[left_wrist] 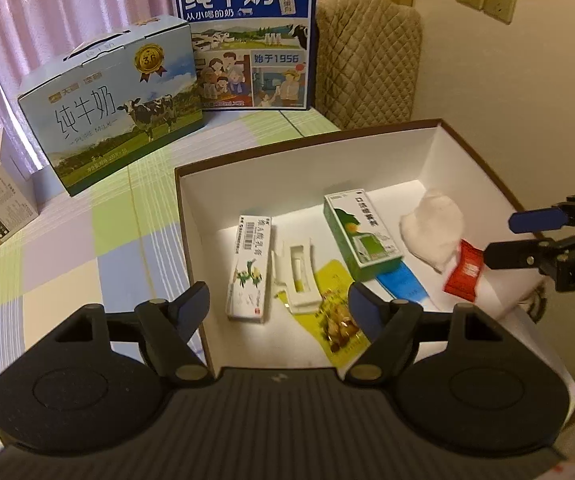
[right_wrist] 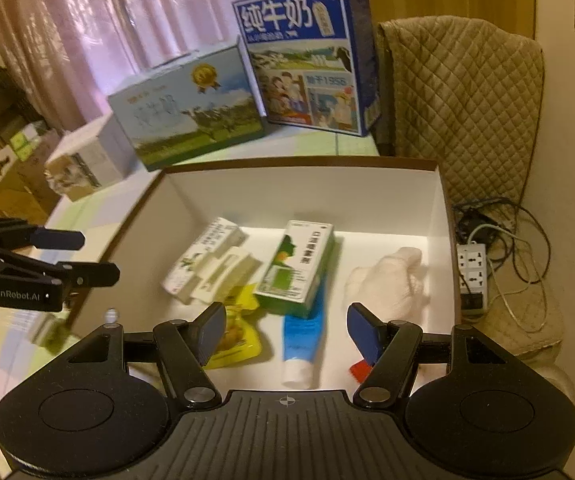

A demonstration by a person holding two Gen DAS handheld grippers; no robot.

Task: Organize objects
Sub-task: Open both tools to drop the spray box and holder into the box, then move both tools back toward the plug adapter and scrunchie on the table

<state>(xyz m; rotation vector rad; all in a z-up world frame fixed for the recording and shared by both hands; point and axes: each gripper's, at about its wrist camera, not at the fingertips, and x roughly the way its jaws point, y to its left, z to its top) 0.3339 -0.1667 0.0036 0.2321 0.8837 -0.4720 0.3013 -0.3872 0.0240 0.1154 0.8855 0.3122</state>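
Sachet (left_wrist: 463, 270), red, lay at the open box's (left_wrist: 387, 164) right wall just beside the right gripper (left_wrist: 499, 236), fingers apart and empty, nearer than the left gripper (left_wrist: 279, 308), likewise spread.

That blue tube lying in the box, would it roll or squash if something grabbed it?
The blue tube looks soft, so it would probably dent under a squeeze. Its flattened end suggests it would hardly roll. The green carton rests partly on it, so pulling may shift that too.
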